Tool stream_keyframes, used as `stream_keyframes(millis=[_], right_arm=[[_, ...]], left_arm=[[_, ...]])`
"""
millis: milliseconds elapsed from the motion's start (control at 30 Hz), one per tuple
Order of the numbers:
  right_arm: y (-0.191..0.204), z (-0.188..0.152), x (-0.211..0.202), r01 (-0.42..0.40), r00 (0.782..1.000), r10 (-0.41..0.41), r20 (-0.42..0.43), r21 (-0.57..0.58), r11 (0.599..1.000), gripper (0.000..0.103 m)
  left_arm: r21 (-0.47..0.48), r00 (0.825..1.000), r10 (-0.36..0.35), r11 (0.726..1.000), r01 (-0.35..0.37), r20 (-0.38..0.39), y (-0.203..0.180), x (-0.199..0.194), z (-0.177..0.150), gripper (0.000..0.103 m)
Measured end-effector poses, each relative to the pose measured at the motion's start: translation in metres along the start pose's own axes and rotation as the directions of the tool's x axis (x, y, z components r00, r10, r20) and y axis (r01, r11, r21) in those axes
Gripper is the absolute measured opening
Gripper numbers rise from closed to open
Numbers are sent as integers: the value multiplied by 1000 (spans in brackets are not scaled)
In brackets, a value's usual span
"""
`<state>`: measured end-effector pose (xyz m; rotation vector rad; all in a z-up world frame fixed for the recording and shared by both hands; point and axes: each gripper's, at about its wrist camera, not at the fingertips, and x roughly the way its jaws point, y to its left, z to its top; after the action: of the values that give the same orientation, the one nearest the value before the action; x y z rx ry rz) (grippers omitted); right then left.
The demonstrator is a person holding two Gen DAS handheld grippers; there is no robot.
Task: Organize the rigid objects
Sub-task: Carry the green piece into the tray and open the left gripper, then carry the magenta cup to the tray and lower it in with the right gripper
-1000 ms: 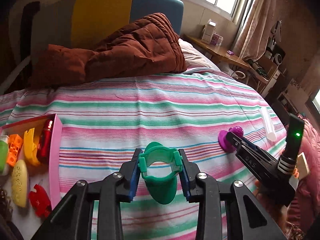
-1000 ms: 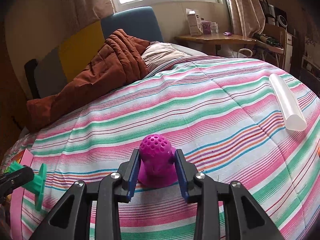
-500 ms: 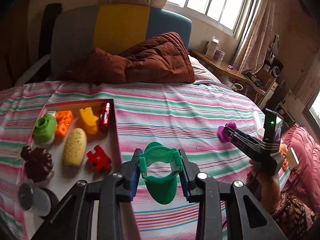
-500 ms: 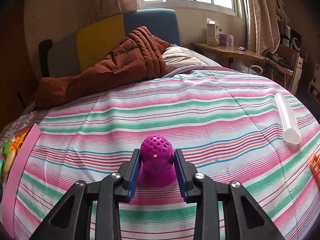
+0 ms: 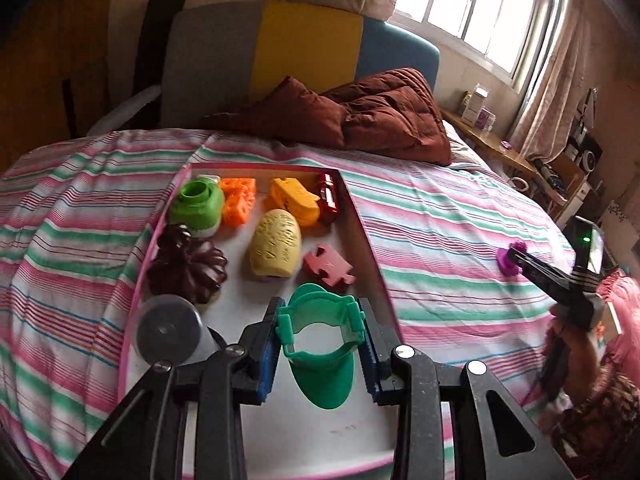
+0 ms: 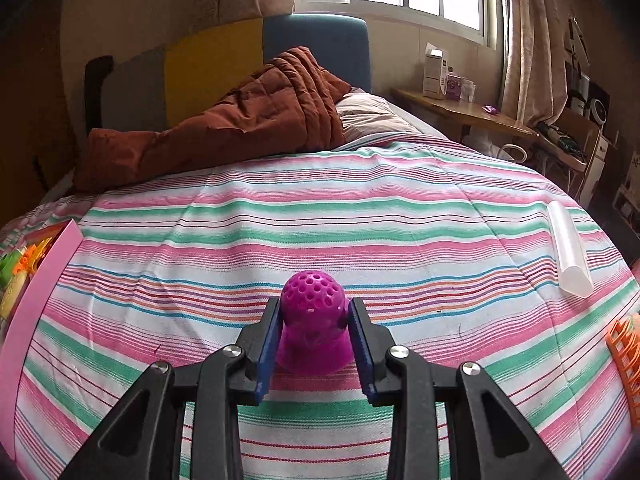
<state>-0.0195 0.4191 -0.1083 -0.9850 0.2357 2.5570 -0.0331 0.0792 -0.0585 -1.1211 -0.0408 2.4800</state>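
Placement step: left gripper (image 5: 320, 336) pinches green plastic piece (image 5: 320, 344) over pink-rimmed tray (image 5: 368, 240); judged next move is lower and release onto bare floor. Right gripper (image 6: 314, 332) clamps purple perforated toy (image 6: 313, 320) above striped bedspread (image 6: 360, 216), tray run pending.

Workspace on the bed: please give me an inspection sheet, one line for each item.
Surface: striped bedspread, with a pink-edged tray lying on it.
Job's things: green piece held over the tray; purple perforated piece held over the bedspread; the tray holds a green cup, orange block, yellow pieces, red puzzle piece, dark ridged mould.
Clutter: clear tube and orange grid piece on the bedspread.
Grippers: left hand-held gripper shut on the green piece; right hand-held gripper shut on the purple piece.
Cables: nothing seen on the bed.
Surroundings: brown quilt, headboard, window, side shelf.
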Motion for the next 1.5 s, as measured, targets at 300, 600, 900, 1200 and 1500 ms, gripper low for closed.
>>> stream_keyframes(millis=[300, 600, 900, 1200, 1500], right_arm=[[7, -9, -7, 23, 1000, -23, -14, -22, 999, 33], [17, -13, -13, 13, 1000, -14, -21, -61, 998, 33], [31, -22, -41, -109, 993, 105, -44, -81, 991, 33], [76, -30, -87, -234, 972, 228, -63, -113, 966, 33], [138, -27, -125, -420, 907, 412, -87, -118, 900, 33]], left_arm=[[47, 998, 47, 998, -48, 33, 9, 2, -2, 74], [-38, 990, -3, 999, 9, 144, 21, -51, -21, 93], [-41, 983, 1, 999, 6, 185, 29, -75, -30, 100], [-58, 983, -4, 998, 15, 185, 32, -77, -31, 103], [-103, 977, 93, 992, -74, 194, 48, -86, -38, 103]])
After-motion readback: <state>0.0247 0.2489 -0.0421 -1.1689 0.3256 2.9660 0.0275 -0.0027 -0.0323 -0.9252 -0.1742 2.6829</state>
